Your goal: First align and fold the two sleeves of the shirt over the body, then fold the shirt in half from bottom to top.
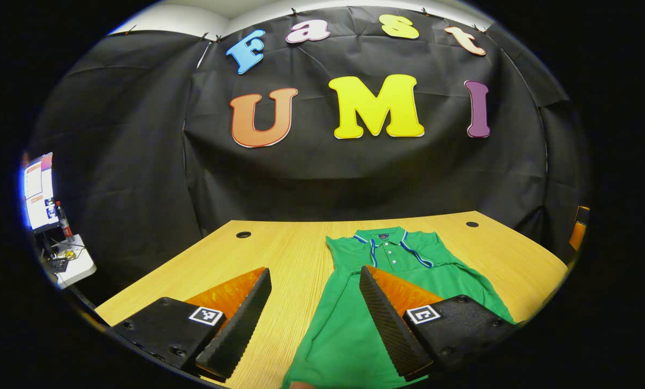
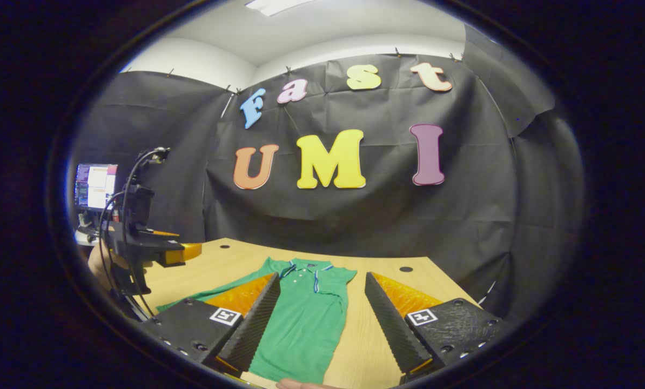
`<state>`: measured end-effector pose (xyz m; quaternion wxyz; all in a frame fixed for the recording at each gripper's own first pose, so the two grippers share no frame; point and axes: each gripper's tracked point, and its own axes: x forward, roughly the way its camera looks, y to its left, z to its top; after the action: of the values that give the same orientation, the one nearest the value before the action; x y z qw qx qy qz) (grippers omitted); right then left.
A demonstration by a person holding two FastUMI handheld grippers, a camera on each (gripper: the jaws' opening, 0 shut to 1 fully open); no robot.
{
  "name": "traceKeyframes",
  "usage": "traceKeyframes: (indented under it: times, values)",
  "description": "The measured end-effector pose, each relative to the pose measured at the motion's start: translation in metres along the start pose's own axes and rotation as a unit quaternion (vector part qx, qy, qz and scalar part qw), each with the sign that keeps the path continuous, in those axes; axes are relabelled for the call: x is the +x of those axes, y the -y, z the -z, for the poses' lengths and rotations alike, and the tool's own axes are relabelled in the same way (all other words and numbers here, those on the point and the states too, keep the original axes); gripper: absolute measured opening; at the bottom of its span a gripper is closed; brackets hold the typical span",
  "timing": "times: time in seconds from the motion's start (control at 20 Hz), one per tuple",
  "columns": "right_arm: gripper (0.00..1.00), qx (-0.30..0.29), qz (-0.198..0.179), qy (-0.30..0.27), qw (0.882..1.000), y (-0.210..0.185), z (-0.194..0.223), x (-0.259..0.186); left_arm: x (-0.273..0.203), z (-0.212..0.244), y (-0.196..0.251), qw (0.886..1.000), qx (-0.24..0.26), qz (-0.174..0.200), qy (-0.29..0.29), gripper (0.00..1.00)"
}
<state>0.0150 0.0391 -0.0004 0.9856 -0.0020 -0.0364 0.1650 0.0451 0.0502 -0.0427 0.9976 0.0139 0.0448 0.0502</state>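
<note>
On the table [image 1: 279, 254] the shirt [image 1: 355, 313] lies narrow, its 2 sleeves apparently folded in; the bottom-to-top fold remains. Left gripper [image 1: 317, 319] and right gripper [image 2: 320, 324] hover with fingers apart, holding nothing.

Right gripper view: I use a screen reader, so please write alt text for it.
A green polo shirt with a striped collar lies flat on a light wooden table, collar toward the black cloth wall. The right gripper is open above it; the left gripper is at the left.
</note>
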Motion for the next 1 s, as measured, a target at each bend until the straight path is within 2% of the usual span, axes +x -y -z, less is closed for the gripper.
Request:
traceKeyframes:
  times: [0.35, 0.5, 0.6, 1.0]
  values:
    - [0.95, 0.025, 0.002, -0.038, 0.999, -0.004, 0.04, -0.012, -0.041, 0.044, 0.009, 0.999, -0.001, 0.033, 0.0, 1.0]
    - [0.94, 0.02, 0.02, -0.045, 0.999, 0.0, 0.06, -0.017, -0.047, 0.066, 0.004, 0.999, 0.013, 0.049, -0.009, 1.0]
    - [0.96, 0.01, 0.028, -0.059, 0.998, 0.0, 0.081, -0.017, -0.046, 0.085, -0.005, 0.999, 0.018, 0.045, -0.02, 1.0]
    - [0.96, -0.016, 0.034, -0.133, 0.99, -0.007, 0.17, -0.021, -0.045, 0.168, -0.023, 0.993, -0.028, 0.035, -0.109, 1.0]
